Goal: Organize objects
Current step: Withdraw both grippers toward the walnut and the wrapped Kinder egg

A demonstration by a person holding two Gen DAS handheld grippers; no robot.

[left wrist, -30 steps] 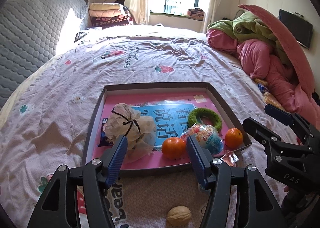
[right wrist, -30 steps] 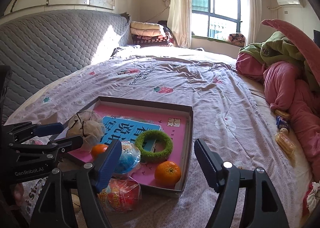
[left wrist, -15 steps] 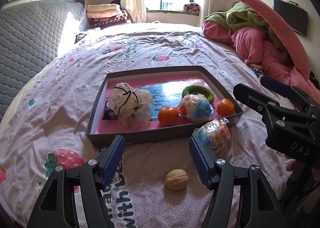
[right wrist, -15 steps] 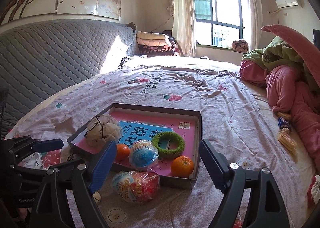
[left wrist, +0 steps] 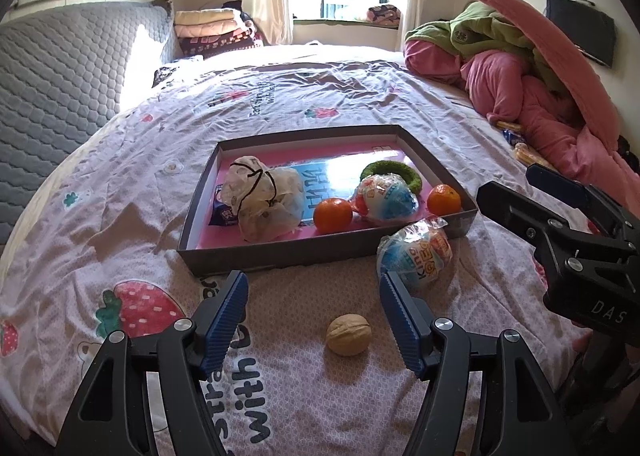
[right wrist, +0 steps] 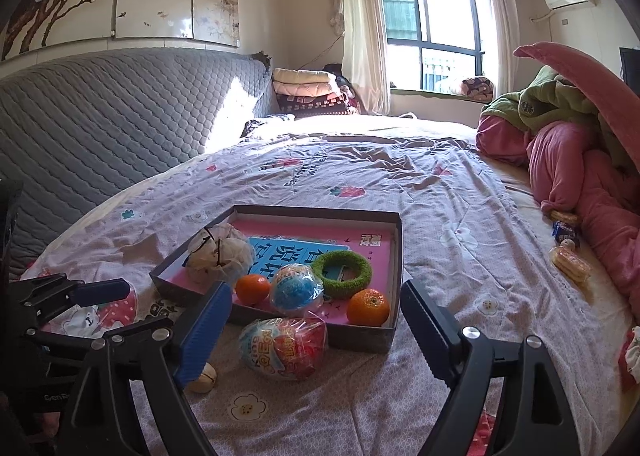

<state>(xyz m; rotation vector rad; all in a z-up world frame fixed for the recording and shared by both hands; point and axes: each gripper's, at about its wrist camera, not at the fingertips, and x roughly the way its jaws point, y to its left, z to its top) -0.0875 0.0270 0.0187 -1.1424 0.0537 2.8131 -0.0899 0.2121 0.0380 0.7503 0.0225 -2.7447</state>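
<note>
A shallow grey tray (left wrist: pixel 280 258) with a pink floor lies on the bed. In it are a tied white bag (left wrist: pixel 266 204), two oranges (left wrist: pixel 333 215) (left wrist: pixel 443 199), a blue wrapped toy egg (left wrist: pixel 386 198) and a green ring (left wrist: pixel 412 176). A second wrapped egg (left wrist: pixel 416 256) (right wrist: pixel 284 348) lies on the sheet against the tray's near corner. A walnut (left wrist: pixel 348 334) (right wrist: pixel 204 376) rests nearer to me. My left gripper (left wrist: pixel 313 280) is open and empty, its fingers either side of the walnut but above it. My right gripper (right wrist: pixel 316 292) is open and empty, short of the outer egg.
A heaped pink and green duvet (right wrist: pixel 580 160) fills the bed's right side, with small snack packets (right wrist: pixel 568 260) beside it. A grey quilted headboard (right wrist: pixel 100 128) runs along the left. Folded blankets (right wrist: pixel 308 92) are stacked below the window.
Both grippers have drawn back from the tray, so it sits farther off in both views. Both sets of jaws stand a little wider. The walnut and outer egg lie where they were.
</note>
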